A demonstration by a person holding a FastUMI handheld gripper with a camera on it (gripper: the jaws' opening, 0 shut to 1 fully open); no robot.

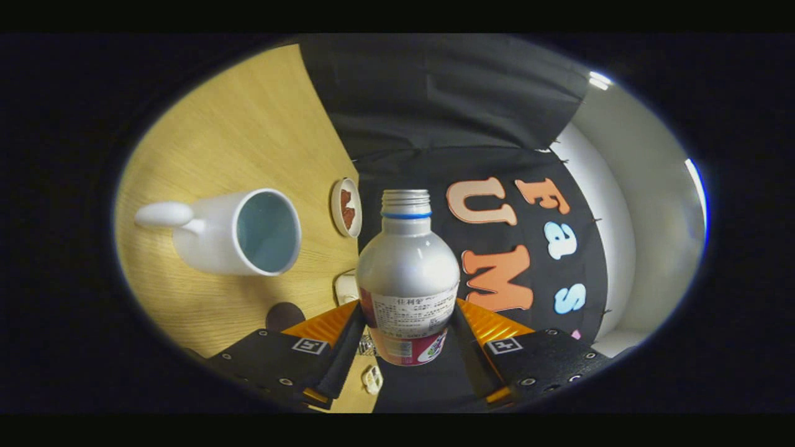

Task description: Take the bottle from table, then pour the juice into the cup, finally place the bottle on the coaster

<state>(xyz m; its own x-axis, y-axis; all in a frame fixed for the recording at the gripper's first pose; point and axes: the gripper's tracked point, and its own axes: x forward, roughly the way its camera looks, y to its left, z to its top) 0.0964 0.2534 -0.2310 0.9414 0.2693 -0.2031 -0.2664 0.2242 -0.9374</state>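
gripper view has my gripper (407, 338) clamped on the lower body of the bottle (407, 273), one finger pressing each side, so the bottle rides between them with its uncapped neck pointing away from me along the fingers. the whole view is rolled, and the white cup (239, 233) lies off to one side of the neck on the wooden table (248, 124), its open mouth facing the bottle but well apart from it. i judge the pour turns on carrying the neck sideways over that mouth before tipping further; the coaster (346, 207) sits just beyond the cup.
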